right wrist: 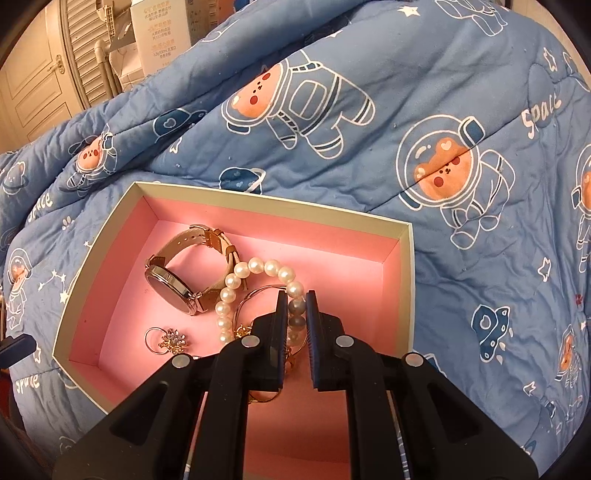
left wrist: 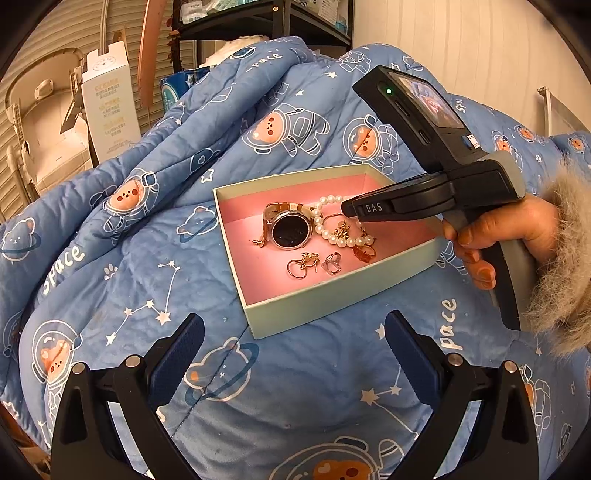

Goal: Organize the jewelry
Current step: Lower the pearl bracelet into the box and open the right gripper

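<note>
An open box (left wrist: 295, 308) (right wrist: 258, 199), pale outside and pink inside, lies on a blue quilt. In it are a round dark-faced watch (left wrist: 290, 230) (right wrist: 173, 286) with a tan strap, a pearl bracelet (left wrist: 343, 240) (right wrist: 258, 266), gold earrings (left wrist: 306, 261) (right wrist: 168, 339), a silver ring (left wrist: 331, 263) and an amber piece (left wrist: 364, 253). My right gripper (left wrist: 347, 208) (right wrist: 297, 314) reaches down into the box, shut on the bracelet's beads at its right side. My left gripper (left wrist: 293, 321) hangs open over the quilt just in front of the box, holding nothing.
The quilt (left wrist: 147, 258) with astronaut-bear print bulges up behind the box. A person's hand (left wrist: 491, 236) with a fur cuff holds the right gripper's handle. Beyond the quilt stand a white carton (left wrist: 110, 103), a dark shelf (left wrist: 266, 22) and a beige seat (left wrist: 44, 122).
</note>
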